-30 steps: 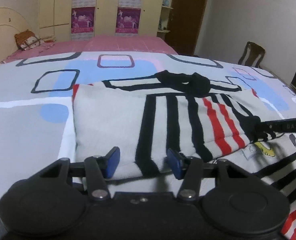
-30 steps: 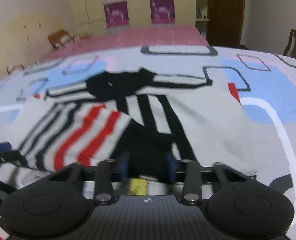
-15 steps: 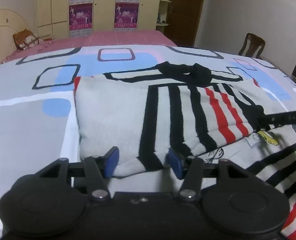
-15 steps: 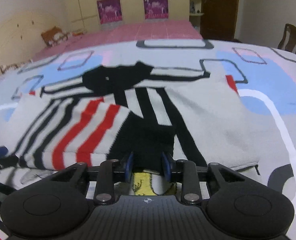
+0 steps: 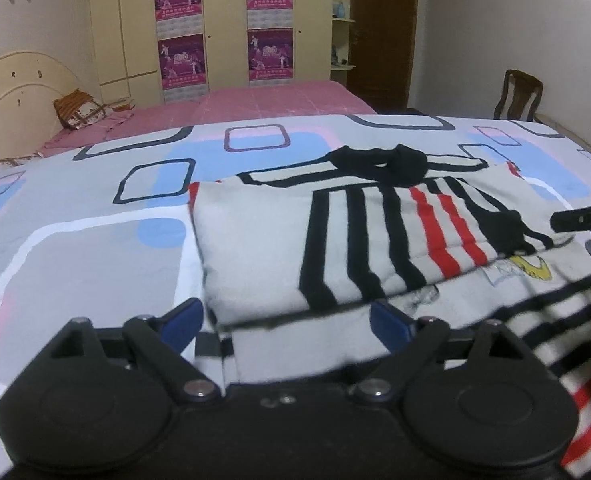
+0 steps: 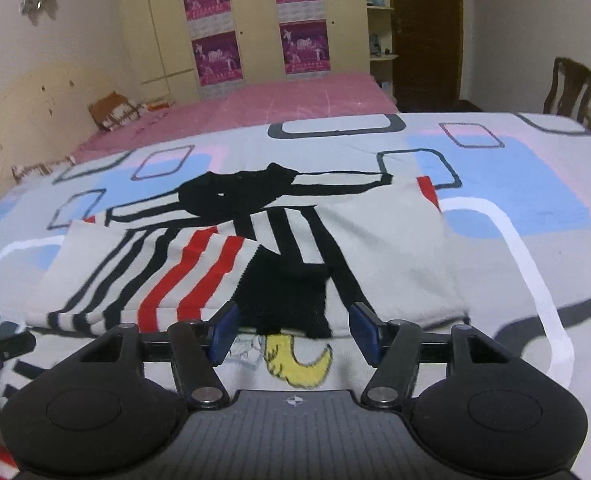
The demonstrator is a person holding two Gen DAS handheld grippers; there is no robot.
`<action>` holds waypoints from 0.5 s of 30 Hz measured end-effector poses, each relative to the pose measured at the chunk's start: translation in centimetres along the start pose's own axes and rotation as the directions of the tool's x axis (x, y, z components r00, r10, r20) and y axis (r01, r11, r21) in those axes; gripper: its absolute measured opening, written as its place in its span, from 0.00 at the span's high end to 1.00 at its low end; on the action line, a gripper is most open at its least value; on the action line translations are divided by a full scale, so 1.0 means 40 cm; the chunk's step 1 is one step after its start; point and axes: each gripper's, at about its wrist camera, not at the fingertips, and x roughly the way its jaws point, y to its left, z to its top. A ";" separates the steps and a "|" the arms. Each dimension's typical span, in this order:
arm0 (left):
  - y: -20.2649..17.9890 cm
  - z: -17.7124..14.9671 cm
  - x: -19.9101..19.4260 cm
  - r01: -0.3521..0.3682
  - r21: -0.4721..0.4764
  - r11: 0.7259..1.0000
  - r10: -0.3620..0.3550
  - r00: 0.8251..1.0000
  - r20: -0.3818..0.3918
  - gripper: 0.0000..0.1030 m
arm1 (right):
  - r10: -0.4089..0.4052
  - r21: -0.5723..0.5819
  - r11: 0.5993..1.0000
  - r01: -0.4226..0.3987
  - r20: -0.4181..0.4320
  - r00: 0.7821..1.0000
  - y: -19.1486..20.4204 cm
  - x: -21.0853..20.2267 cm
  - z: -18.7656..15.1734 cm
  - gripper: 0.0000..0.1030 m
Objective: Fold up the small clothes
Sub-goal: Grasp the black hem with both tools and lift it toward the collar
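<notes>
Left wrist view: striped sweater [image 5: 335,240] folded on patterned bedspread [image 5: 75,248]. Left gripper [image 5: 287,320] and right gripper [image 6: 293,330], jaws just opened wide, hold nothing, pads clear of the fabric. Behind: pink bed [image 5: 255,100], wardrobe [image 5: 215,24], wooden chair [image 5: 519,94].

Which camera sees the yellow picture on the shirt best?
The right wrist view: the yellow picture lies close, just below the folded striped sleeve, between the right gripper's open fingers. The left wrist view shows it small at the right, partly under the fold.
</notes>
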 end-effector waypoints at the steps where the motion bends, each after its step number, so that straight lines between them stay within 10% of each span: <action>1: -0.005 -0.008 -0.015 -0.004 0.002 1.000 0.004 1.000 -0.003 0.17 | 0.016 0.014 1.000 -0.016 0.001 1.000 -0.013 -0.014 -0.007 0.41; 15: -0.104 -0.192 -0.195 -0.034 -0.020 0.999 0.033 0.997 -0.065 0.24 | 0.052 0.195 0.980 -0.046 -0.023 0.998 -0.284 -0.318 -0.238 0.42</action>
